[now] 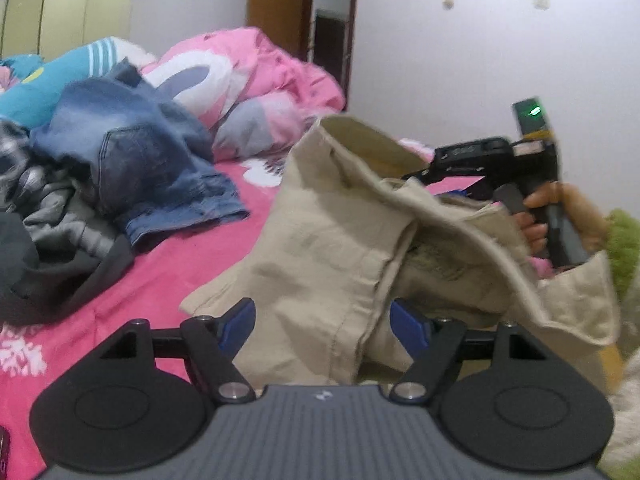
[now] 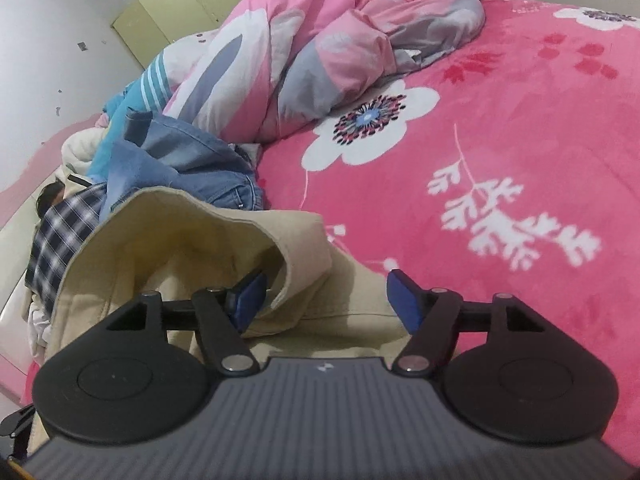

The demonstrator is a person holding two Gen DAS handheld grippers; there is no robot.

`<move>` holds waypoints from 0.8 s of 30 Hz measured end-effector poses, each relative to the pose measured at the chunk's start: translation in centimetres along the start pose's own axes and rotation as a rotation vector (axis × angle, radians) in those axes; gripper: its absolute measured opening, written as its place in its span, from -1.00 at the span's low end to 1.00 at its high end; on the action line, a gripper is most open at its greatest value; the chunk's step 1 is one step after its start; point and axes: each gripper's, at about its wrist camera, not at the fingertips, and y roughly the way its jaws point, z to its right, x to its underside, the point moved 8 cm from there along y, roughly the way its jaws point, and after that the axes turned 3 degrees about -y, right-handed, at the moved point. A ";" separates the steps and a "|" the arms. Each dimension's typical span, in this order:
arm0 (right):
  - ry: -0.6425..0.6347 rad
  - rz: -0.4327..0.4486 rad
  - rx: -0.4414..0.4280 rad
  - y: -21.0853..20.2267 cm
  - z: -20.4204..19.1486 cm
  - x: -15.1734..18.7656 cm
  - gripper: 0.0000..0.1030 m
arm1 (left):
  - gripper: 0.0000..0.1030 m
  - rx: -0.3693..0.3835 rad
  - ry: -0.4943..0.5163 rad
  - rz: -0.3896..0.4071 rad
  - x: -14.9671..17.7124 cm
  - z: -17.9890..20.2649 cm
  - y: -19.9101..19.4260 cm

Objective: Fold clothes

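Observation:
A beige garment [image 1: 332, 232] lies rumpled on the pink flowered bedspread [image 2: 520, 128], its waistband standing up in a hump. My left gripper [image 1: 324, 326] is open, with a seamed fold of the beige cloth lying between its blue pads [image 1: 240, 322] but not pinched. In the right wrist view the same beige garment [image 2: 192, 240] curls over in a loose flap. My right gripper [image 2: 326, 300] is open; its left pad [image 2: 250, 298] sits tucked under the flap and its right pad [image 2: 404, 300] is free. A hand [image 1: 560, 208] grips the right tool's handle behind the cloth.
A denim garment [image 1: 132, 152] lies crumpled to the left beside grey and plaid clothes [image 1: 52, 208]. A pink and grey duvet [image 2: 320, 40] is heaped at the bed's far side. Bare bedspread stretches to the right. Pale walls, a doorway [image 1: 328, 20] and a wardrobe [image 1: 68, 12] stand behind.

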 end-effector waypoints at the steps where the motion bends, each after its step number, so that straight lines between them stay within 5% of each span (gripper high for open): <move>1: -0.002 -0.001 0.003 0.1 -0.1 0.2 0.30 | 0.45 -0.006 0.003 -0.005 0.1 0.0 0.5; 5: 0.003 0.009 0.001 -0.5 0.0 0.4 0.30 | 0.34 -0.019 0.020 0.001 -0.2 0.2 1.4; 9: 0.012 0.014 0.004 -0.9 0.4 0.6 0.30 | -0.45 -0.059 -0.036 0.042 -1.0 -1.1 0.9; 12: 0.012 0.014 0.003 -0.9 0.5 0.7 0.30 | -0.74 -0.103 -0.097 0.069 -1.9 -2.8 0.4; 20: 0.015 0.021 0.005 -0.6 0.6 1.1 0.30 | -0.81 -0.235 -0.132 0.047 -3.8 -7.1 2.5; 24: 0.021 0.019 0.005 -0.4 0.6 1.1 0.30 | -0.62 -0.374 -0.161 0.049 -4.9 -11.1 4.2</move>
